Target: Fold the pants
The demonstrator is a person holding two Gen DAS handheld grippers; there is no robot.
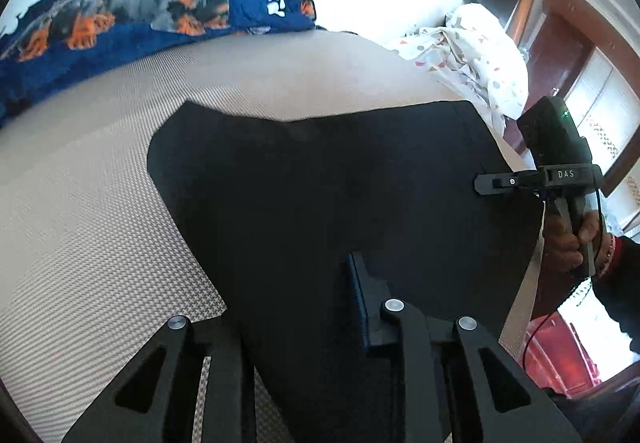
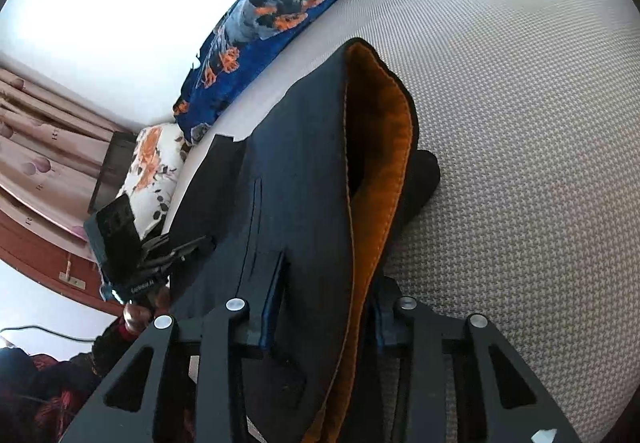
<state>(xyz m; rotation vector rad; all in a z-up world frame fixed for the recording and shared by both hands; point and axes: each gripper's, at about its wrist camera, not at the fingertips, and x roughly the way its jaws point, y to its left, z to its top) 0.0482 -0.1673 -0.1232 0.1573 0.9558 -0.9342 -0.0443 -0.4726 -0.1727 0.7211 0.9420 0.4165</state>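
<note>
Pinching black pants (image 1: 320,183) edges, both hand-held grippers (image 1: 320,307) (image 2: 324,319) closed, bare mattress (image 1: 100,203) beyond.

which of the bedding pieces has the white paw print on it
The blue blanket along the far side of the mattress, printed with orange and grey dogs. The white polka-dot bedding and the floral pillow carry no paw print.

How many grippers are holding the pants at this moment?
2. The left gripper clamps the black pants at their near edge; the right gripper clamps the orange-lined waistband. Part of each grip is hidden by cloth.
</note>
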